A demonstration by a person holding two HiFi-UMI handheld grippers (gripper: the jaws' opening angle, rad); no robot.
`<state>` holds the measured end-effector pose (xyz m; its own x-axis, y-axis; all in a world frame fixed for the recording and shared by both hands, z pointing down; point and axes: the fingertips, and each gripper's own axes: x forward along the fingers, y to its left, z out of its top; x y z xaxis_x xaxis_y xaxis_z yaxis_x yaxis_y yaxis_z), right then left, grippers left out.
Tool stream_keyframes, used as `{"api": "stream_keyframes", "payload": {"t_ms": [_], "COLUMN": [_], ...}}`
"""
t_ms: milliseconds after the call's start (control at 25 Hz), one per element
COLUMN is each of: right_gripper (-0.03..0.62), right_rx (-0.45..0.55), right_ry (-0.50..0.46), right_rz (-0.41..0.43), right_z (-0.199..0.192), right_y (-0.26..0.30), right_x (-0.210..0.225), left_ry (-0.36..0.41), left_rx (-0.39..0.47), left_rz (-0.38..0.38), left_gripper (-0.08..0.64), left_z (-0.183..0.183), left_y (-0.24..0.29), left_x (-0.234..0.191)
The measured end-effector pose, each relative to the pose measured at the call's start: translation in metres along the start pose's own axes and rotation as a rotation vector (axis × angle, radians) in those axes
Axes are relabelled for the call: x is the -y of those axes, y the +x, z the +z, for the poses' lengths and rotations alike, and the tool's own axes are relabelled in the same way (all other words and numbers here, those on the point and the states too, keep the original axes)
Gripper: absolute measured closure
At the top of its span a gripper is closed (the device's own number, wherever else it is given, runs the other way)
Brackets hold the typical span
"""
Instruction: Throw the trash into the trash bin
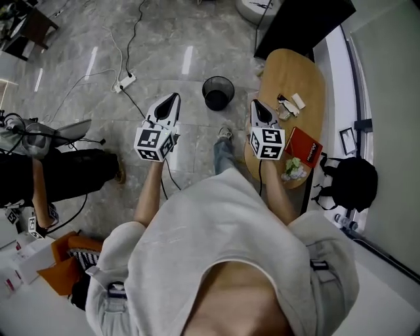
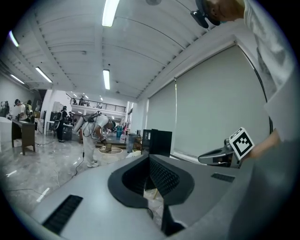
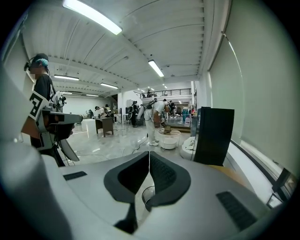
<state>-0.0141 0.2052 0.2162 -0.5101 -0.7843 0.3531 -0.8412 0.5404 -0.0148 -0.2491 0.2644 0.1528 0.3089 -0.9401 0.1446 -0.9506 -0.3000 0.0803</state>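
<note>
The black mesh trash bin (image 1: 218, 92) stands on the grey floor just left of an oval wooden table (image 1: 298, 72). On the table lie crumpled paper scraps (image 1: 287, 109) and a greenish-white crumpled wad (image 1: 294, 168). My left gripper (image 1: 174, 98) hangs over the floor to the bin's left, jaws shut and empty (image 2: 149, 157). My right gripper (image 1: 256, 103) hovers at the table's left edge, to the right of the bin, also shut with nothing in it (image 3: 149, 153). Part of the bin's rim (image 3: 146, 191) shows under its jaws.
A red book (image 1: 303, 146) lies on the table's near end. A black backpack (image 1: 354, 180) sits to the right, and a tall black panel (image 1: 302, 20) stands beyond the table. A power strip (image 1: 125, 82) and cables cross the floor at left, where another person (image 1: 59, 174) stands.
</note>
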Motion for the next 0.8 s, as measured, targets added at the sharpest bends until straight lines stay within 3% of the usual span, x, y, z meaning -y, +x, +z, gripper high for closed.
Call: {"api": "stream_keyframes", "payload": {"t_ms": [160, 520, 800], "right_gripper": [0.561, 0.561, 0.561], "right_rx": [0.012, 0.016, 0.009], "right_ry": [-0.018, -0.067, -0.081], "right_rz": [0.042, 0.076, 0.128], "right_z": [0.031, 0.091, 0.108], "right_y": [0.059, 0.172, 0.236], "right_x": [0.027, 0.101, 0.121], "left_ry": [0.000, -0.003, -0.031], "left_rx": [-0.006, 0.001, -0.009], "left_rz": [0.031, 0.024, 0.063], "left_gripper": [0.541, 0.541, 0.541], "left_z": [0.016, 0.049, 0.047], "left_y": [0.057, 0.192, 0.244], "left_x": [-0.025, -0.054, -0.078]}}
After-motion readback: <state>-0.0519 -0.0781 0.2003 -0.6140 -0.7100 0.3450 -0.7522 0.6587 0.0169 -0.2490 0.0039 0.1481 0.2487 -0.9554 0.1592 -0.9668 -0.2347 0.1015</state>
